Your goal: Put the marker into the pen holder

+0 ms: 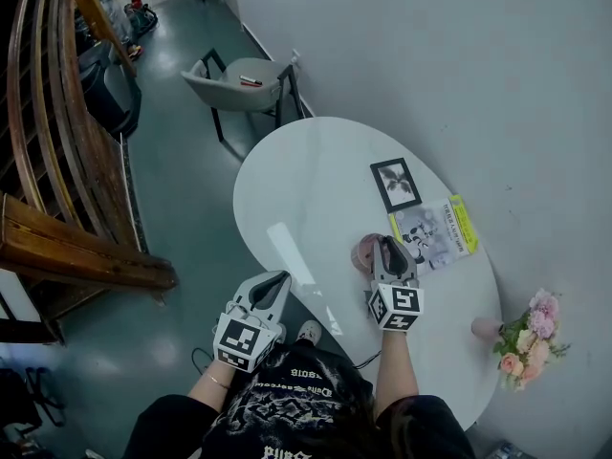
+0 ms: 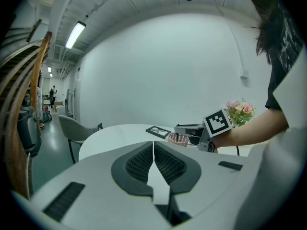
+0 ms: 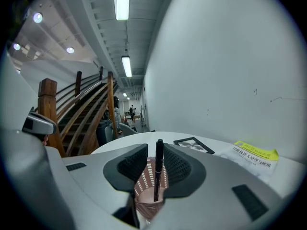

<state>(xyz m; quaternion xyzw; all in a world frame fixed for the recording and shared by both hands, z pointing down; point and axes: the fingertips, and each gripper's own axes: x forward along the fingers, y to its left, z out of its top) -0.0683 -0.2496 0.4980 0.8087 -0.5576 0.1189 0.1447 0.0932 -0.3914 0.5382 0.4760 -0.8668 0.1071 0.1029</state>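
Observation:
A black marker (image 3: 158, 169) stands upright between the jaws of my right gripper (image 3: 154, 148), its lower end inside the pink mesh pen holder (image 3: 145, 188). The marker lies against the right pad, and a gap shows between it and the left pad, so the jaws are open. In the head view the right gripper (image 1: 387, 248) hangs right over the pen holder (image 1: 362, 254) on the white oval table (image 1: 306, 180). My left gripper (image 1: 278, 281) is shut and empty, off the table's near edge. From the left gripper (image 2: 153, 143) view, the holder (image 2: 178, 139) sits at mid-right.
A black picture frame (image 1: 395, 184) and a booklet with a yellow strip (image 1: 436, 232) lie beyond the holder. Pink flowers in a vase (image 1: 529, 331) stand at the table's right end. A grey chair (image 1: 239, 84) is at the far end, wooden stair rails (image 1: 57, 161) on the left.

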